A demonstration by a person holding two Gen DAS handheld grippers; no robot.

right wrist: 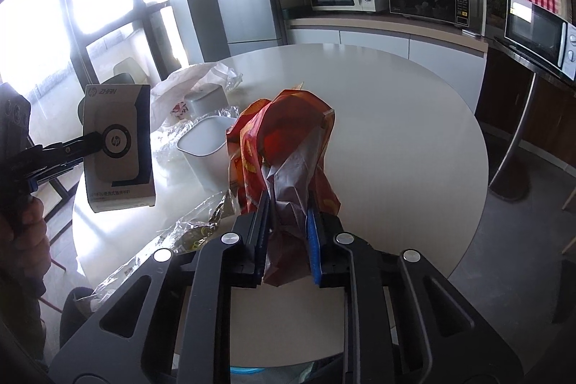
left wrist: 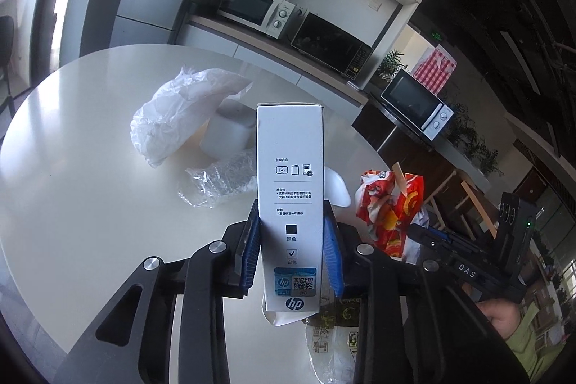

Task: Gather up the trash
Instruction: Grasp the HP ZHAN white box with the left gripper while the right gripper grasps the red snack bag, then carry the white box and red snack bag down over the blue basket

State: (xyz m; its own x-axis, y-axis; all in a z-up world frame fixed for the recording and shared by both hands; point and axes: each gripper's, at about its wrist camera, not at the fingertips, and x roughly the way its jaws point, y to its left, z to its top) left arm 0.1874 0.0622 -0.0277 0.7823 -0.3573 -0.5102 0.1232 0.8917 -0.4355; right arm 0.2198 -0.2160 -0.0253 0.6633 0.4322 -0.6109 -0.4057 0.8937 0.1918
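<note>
Jaws clenched: left gripper (left wrist: 291, 240) grasps HP box (left wrist: 291, 175), right gripper (right wrist: 288, 222) snack bag (right wrist: 288, 146).

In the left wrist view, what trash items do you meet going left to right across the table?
Crumpled white bag → clear plastic wrap → HP box held in the left gripper → red snack bag.

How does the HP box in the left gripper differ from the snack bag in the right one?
The HP box is rigid, white and straight-edged; the snack bag is crumpled, red and orange. The box stands upright, while the bag flops over. Both are clamped off the table, by the left gripper and right gripper.
</note>
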